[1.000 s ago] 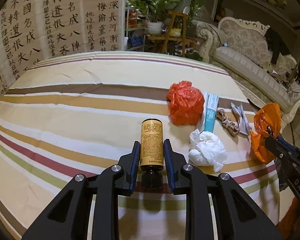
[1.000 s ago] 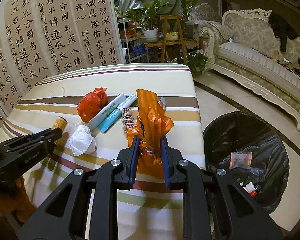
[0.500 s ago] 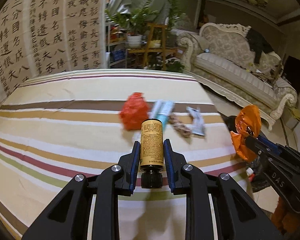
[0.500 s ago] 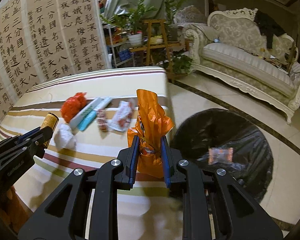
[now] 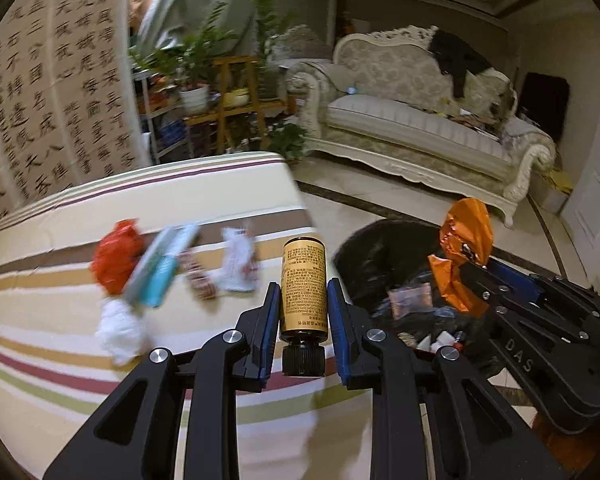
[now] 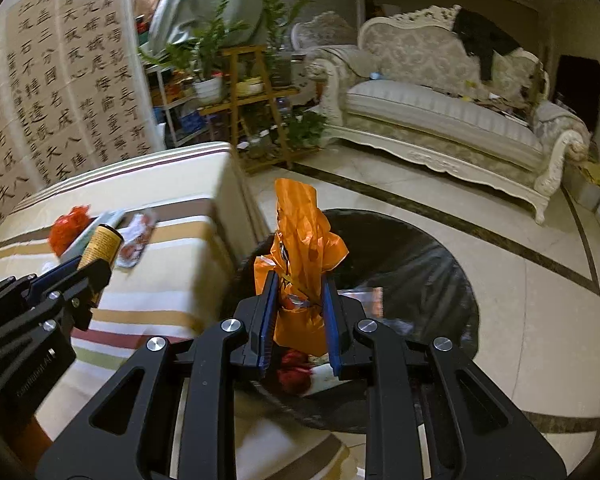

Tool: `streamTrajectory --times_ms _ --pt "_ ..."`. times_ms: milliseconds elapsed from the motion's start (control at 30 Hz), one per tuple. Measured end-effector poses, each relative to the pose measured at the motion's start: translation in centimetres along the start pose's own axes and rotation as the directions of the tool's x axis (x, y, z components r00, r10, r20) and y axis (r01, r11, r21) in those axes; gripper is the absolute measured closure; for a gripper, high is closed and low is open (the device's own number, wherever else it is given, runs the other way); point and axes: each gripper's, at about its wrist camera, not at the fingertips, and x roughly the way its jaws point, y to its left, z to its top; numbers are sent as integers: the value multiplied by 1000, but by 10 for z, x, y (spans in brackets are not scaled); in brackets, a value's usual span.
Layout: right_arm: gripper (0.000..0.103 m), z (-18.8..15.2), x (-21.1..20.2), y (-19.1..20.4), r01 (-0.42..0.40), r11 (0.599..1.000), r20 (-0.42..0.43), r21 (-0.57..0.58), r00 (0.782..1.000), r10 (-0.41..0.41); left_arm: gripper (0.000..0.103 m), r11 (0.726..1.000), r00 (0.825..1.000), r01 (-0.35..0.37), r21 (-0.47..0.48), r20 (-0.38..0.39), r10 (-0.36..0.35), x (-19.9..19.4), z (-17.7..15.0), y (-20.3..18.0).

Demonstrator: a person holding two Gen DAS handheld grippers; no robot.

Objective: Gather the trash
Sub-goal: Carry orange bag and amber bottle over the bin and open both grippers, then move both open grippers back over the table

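My left gripper [image 5: 303, 292] is shut on a gold-labelled bottle [image 5: 303, 286] with a black cap, held over the right edge of the striped table [image 5: 60, 364]. My right gripper [image 6: 299, 285] is shut on a crumpled orange plastic bag [image 6: 300, 252] and hangs over the black-lined trash bin [image 6: 412, 264] on the floor. In the left wrist view the orange bag [image 5: 462, 248] and the right gripper [image 5: 474, 266] appear at right above the bin [image 5: 364, 256]. On the table lie a red crumpled bag [image 5: 116, 256], a teal and white box [image 5: 166, 264], a white tissue wad [image 5: 120, 328] and a white wrapper [image 5: 236, 260].
The bin holds several wrappers and small bits. A cream sofa [image 6: 440, 116] stands behind it across a tiled floor [image 6: 540, 312]. A wooden plant stand [image 6: 252, 100] and a calligraphy screen [image 6: 52, 92] are behind the table.
Both grippers have swung right, off the table's middle toward the bin, each keeping its load. The right one now hangs over the bin; the table trash has slid left in view.
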Motion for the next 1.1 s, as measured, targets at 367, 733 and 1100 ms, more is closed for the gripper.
streamTrajectory --times_ms 367,733,1100 --pt "82 2 21 -42 50 998 -19 44 999 -49 78 998 999 12 57 -30 -10 37 15 -43" --pt "64 -3 31 -66 72 992 -30 102 997 -69 49 996 999 -6 89 -42 10 51 14 -56" --pt "45 -3 21 -63 83 990 -1 115 996 -84 40 998 998 -25 49 -48 27 43 12 -43"
